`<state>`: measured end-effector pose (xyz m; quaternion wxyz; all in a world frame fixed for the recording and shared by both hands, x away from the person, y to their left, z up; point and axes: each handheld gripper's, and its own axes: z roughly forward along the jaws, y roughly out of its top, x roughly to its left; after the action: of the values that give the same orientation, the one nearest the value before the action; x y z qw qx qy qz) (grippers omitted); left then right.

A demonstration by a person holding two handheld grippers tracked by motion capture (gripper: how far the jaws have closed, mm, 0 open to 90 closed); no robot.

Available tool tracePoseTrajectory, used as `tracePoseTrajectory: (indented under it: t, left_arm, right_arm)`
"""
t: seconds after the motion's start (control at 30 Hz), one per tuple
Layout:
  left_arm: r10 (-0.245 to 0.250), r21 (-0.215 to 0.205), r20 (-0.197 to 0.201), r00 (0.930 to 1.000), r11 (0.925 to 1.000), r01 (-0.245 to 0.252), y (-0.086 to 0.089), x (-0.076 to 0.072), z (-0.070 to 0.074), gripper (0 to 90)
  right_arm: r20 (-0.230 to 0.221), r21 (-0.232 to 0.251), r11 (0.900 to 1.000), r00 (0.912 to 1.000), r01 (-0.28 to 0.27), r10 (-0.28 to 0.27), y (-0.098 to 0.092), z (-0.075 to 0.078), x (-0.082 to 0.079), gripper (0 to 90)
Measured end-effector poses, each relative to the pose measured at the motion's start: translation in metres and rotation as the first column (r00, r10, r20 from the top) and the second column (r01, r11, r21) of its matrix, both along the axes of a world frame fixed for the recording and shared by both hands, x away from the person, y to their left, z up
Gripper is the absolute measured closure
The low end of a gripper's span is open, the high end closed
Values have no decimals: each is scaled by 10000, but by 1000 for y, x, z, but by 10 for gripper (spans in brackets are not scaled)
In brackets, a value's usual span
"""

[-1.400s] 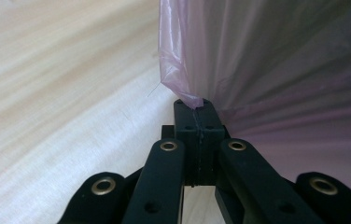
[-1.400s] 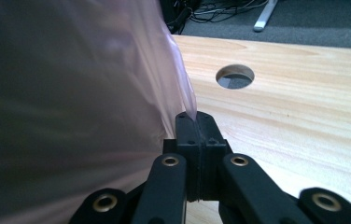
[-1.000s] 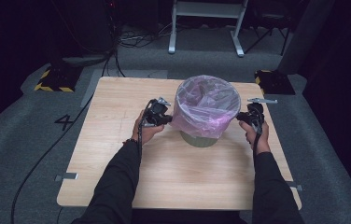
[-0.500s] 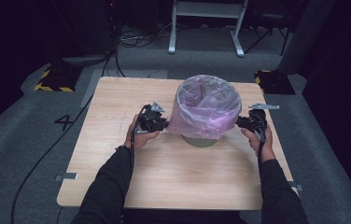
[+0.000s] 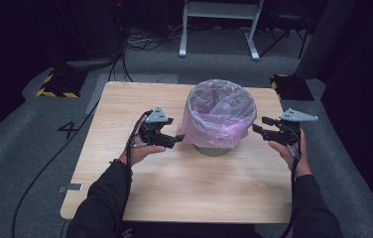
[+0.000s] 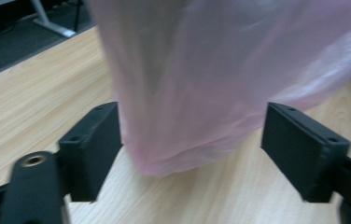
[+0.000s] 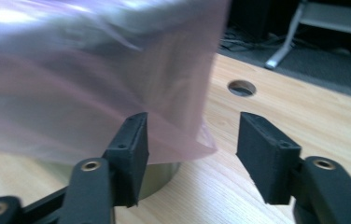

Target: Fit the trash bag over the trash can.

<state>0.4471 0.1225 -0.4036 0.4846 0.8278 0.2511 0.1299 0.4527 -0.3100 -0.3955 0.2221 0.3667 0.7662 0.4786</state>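
From the high view, a thin pink plastic bag liner [image 5: 220,115] is folded down over the rim of a round grey bin [image 5: 214,148] near the middle of the pale wooden desk [image 5: 184,188]. The left claw [image 5: 174,140] sits just beside the liner's skirt, and the right claw [image 5: 258,126] hangs near its other side, clear of it.

In the left gripper view, the jaws have just been opening; the liner's hem [image 6: 183,158] hangs between them, unpinched.

In the right gripper view, the jaws have likewise been opening, and the film's corner [image 7: 201,147] hangs loose in the gap.

The film looks light, limp, slippery and easy to tear; pinching the doubled hem low seems safest.
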Motion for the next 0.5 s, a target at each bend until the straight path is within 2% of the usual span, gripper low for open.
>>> tracePoseTrajectory:
  t: [0.17,0.23,0.3,0.4,0.47,0.5]
  left_arm:
    - [-251,414,142,9996,9988,245,-18,-4,1,156]
    - [-321,453,104,9994,9985,316,-23,-3,0,156]
    - [-237,702,165,9996,9973,225,-28,-1,-3,181]
    - [-45,953,110,9999,9954,34,-33,4,-8,346]
    - [-155,1092,103,9998,9939,143,-34,7,-11,514]
    - [10,1311,181,9998,9914,-34,-35,8,-12,559]
  right_arm:
    - [399,-533,9964,9969,-660,681,9,9,-9,301]
    - [459,-500,9934,9934,-1028,1051,12,11,-11,271]
    - [488,-619,9885,9888,-1382,1413,16,12,-13,228]
    - [294,-630,9835,9847,-1695,1716,21,9,-13,213]
    - [357,-733,9805,9821,-1821,1850,24,7,-13,288]
    - [419,-796,9780,9796,-1929,1966,25,5,-14,345]
